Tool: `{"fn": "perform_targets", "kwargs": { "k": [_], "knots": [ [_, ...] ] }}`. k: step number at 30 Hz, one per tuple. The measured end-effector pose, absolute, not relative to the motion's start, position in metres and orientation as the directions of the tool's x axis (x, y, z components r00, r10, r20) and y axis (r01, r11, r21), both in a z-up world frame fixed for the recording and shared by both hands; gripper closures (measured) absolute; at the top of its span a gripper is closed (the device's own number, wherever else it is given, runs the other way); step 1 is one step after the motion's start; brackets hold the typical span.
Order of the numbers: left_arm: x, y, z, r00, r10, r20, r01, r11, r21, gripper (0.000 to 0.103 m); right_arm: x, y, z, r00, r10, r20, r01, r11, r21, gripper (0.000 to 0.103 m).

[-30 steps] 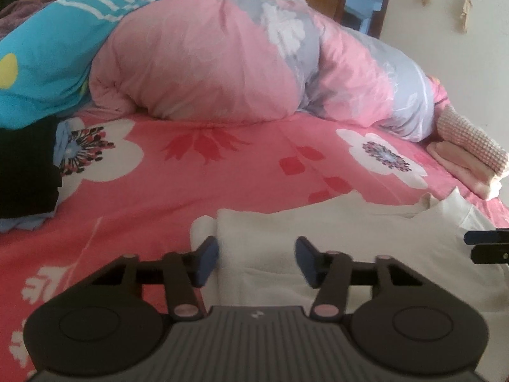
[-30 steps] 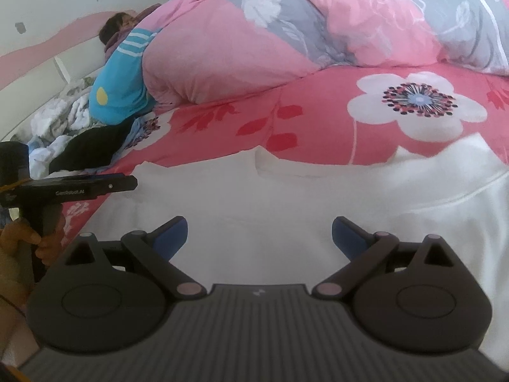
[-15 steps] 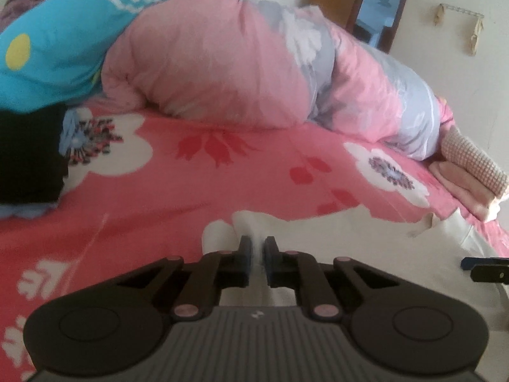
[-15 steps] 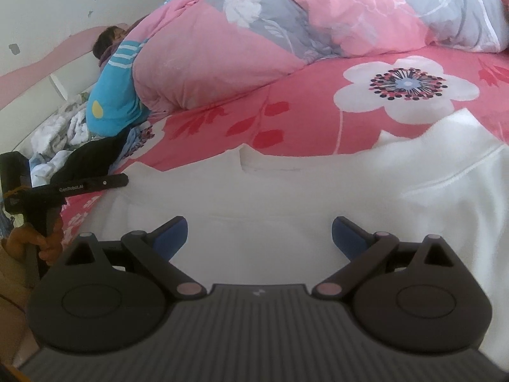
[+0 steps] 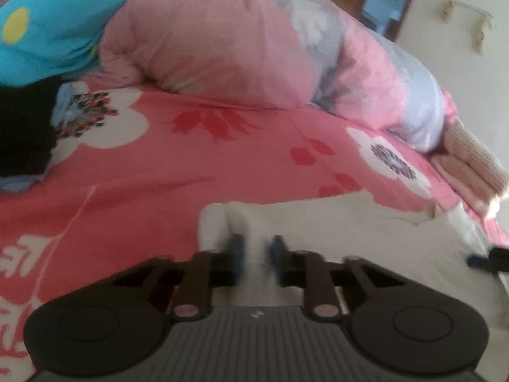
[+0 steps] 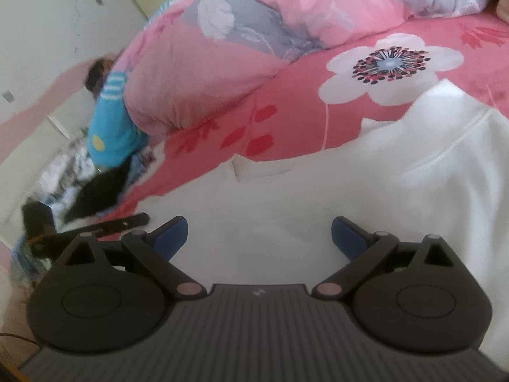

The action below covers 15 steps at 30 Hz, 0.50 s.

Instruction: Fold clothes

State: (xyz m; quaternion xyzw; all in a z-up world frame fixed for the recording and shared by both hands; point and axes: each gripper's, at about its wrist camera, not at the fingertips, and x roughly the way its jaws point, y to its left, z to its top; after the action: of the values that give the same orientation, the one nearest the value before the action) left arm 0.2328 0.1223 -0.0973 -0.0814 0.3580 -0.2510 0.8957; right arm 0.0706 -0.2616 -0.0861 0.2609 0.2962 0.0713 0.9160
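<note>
The left gripper [image 5: 257, 256] has its blue pads [image 5: 237, 251] drawn close together with a ridge of white cloth between them. Its jaws have just been closing and then easing out a touch, and the blur makes it hard to say for certain, but the fabric looks pinched. That cloth is the near left corner of the white sweatshirt [image 5: 334, 232], which lies flat on the pink flowered bedsheet [image 5: 178, 172] with its collar toward the far right.

The right gripper [image 6: 258, 238] hangs over the middle of the sweatshirt [image 6: 286, 216] with its jaws spread wide and nothing between them. The garment's raised far edge and shoulder seam lie beyond it on the right.

Further out, a bunched pink and grey quilt [image 5: 241, 54] fills the back of the bed, with a dark garment [image 5: 22, 127] at the left and a folded pink knit [image 5: 470, 162] at the right (neither is in the way of the fold).

By my reading, this is the grasp before the first fold. One corner is taken, the other side is not yet. The next move calls for the right gripper to close on a matching edge or corner, so that both hands can lift and carry the cloth over together without it skewing.
</note>
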Motion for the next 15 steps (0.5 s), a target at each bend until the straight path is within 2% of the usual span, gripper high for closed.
{"fn": "perform_targets", "kwargs": {
  "k": [3, 6, 9, 10, 13, 15],
  "knots": [
    [0.233, 0.126, -0.096, 0.632, -0.509, -0.584, 0.382, 0.861, -0.336, 0.091, 0.048, -0.275, -0.078, 0.841, 0.252, -0.479, 0.011, 0.877, 0.481, 0.011],
    [0.228, 0.121, -0.093, 0.656, -0.492, -0.572, 0.396, 0.870, -0.294, 0.092, 0.026, -0.297, -0.055, 0.887, 0.116, -0.448, 0.053, 0.936, 0.347, 0.011],
    [0.224, 0.118, -0.091, 0.675, -0.486, -0.555, 0.403, 0.873, -0.274, 0.092, 0.029, -0.333, -0.041, 0.888, 0.029, -0.459, 0.110, 0.956, 0.273, 0.011],
    [0.223, 0.118, -0.090, 0.680, -0.487, -0.549, 0.404, 0.873, -0.273, 0.092, 0.035, -0.346, -0.041, 0.886, 0.022, -0.464, 0.115, 0.957, 0.267, 0.013],
    [0.221, 0.118, -0.087, 0.693, -0.488, -0.531, 0.408, 0.872, -0.269, 0.092, 0.065, -0.380, -0.049, 0.857, 0.019, -0.514, 0.135, 0.956, 0.259, 0.029],
    [0.220, 0.117, -0.086, 0.699, -0.489, -0.522, 0.413, 0.872, -0.264, 0.092, 0.086, -0.396, -0.058, 0.838, 0.036, -0.544, 0.127, 0.957, 0.260, 0.030]
  ]
}}
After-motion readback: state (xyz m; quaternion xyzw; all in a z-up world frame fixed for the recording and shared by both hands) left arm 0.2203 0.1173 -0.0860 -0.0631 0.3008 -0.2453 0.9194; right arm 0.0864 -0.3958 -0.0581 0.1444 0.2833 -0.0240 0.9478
